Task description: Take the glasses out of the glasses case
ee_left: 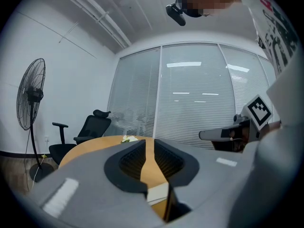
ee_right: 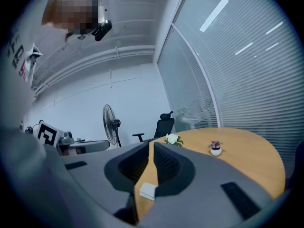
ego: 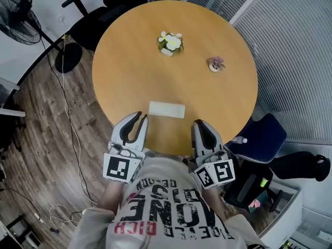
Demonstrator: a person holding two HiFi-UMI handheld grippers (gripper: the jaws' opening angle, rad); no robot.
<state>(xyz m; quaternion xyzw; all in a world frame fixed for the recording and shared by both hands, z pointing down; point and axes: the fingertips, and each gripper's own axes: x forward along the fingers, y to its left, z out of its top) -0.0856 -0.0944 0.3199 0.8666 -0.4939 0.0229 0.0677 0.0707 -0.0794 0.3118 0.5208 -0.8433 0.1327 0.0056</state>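
Note:
A closed white glasses case (ego: 167, 109) lies on the round wooden table (ego: 207, 102), near its front edge. My left gripper (ego: 140, 117) hovers just left of the case and short of it, jaws open with nothing between them. In the left gripper view the case (ee_left: 158, 192) shows low in the gap of the left gripper (ee_left: 148, 143). My right gripper (ego: 199, 123) is shut and empty, just right of the case at the table's edge. In the right gripper view the case (ee_right: 147, 191) lies ahead, below the right gripper (ee_right: 151, 145).
A pot of white flowers (ego: 170, 43) and a small pot with a pink plant (ego: 216, 63) stand on the far half of the table. A black office chair (ego: 98, 14) and a floor fan (ego: 21, 14) are beyond it at the left, and a blue chair (ego: 262, 136) stands at the right.

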